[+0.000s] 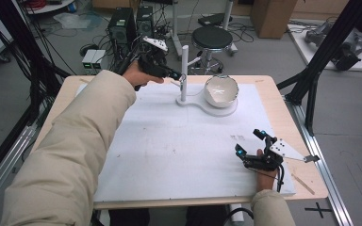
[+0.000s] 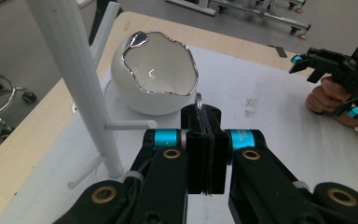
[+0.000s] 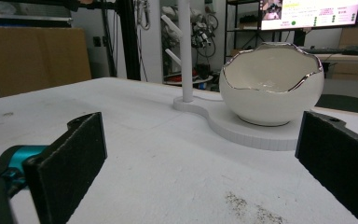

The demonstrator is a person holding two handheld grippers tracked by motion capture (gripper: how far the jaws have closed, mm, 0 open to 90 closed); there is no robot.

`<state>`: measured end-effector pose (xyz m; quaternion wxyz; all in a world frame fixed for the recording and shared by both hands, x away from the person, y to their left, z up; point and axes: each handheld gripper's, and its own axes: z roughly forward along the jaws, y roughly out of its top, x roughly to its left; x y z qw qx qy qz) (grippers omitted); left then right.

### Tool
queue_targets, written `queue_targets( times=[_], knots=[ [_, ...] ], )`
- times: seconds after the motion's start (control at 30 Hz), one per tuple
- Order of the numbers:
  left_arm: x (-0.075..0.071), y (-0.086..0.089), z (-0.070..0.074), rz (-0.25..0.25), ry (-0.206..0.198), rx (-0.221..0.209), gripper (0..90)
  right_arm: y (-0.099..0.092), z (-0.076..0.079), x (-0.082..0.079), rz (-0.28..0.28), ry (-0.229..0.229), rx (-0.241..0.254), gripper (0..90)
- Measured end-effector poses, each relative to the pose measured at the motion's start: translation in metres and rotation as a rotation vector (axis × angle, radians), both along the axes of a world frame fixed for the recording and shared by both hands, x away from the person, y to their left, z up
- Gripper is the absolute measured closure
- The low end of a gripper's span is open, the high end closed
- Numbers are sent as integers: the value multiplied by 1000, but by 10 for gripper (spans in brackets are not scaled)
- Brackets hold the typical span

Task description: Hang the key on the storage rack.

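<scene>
A white jewellery stand [image 1: 184, 70] with a tall post and short pegs rises from a flat white base at the far middle of the table. On that base sits a white eggshell-shaped bowl [image 1: 221, 90] with a silver jagged rim [image 2: 142, 86]. My left gripper [image 1: 176, 74] is beside the post at peg height, shut on a small silver ring [image 2: 198, 100] that sticks up between its pads. The post [image 2: 74, 84] stands to its left in the left gripper view. My right gripper [image 1: 249, 141] rests open near the front right, facing the bowl [image 3: 270, 86], with nothing between its jaws.
A white mat [image 1: 169, 141] covers the wooden table [image 1: 301, 183]. Behind the table stand a black stool [image 1: 212, 37] and computer towers [image 1: 122, 26]. Black frame struts [image 1: 320, 56] rise at the right, with more at the left edge.
</scene>
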<state>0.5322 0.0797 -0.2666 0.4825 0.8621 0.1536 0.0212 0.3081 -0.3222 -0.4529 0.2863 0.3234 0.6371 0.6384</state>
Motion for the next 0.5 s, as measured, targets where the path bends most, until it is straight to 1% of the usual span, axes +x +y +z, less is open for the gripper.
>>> queue_targets(
  times=[0.03, 0.07, 0.17, 0.2, 0.27, 0.3, 0.37, 0.4, 0.43, 0.5],
  knots=[
    [1, -2, -1, 8, 6, 2, 891, 1, 0, 0, 2, 2, 5, 10],
    [2, -3, -2, -1, 12, 1, 891, 1, 0, 0, 2, 2, 5, 10],
    [5, -6, -7, -4, 17, 7, 890, 1, 0, 0, 3, 4, 7, 9],
    [6, -7, -8, -2, 14, 17, 890, 1, 0, 0, 3, 4, 7, 9],
    [7, -9, -12, 3, 29, 15, 890, 1, 0, 0, 2, 5, 6, 10],
    [9, -9, -13, 1, 25, 22, 890, 1, 0, 0, 1, 3, 7, 10],
    [10, -11, -15, 7, 31, 21, 890, 1, 0, 0, 2, 7, 8, 10],
    [11, -11, -16, 5, 33, 31, 890, 0, 0, -1, 3, 10, 5, 10],
    [11, -11, -18, 9, 36, 26, 890, 0, 0, 0, 3, 7, 2, 9],
    [13, -11, -19, 16, 36, 32, 889, 0, 0, 0, 3, 7, 2, 10]
  ],
)
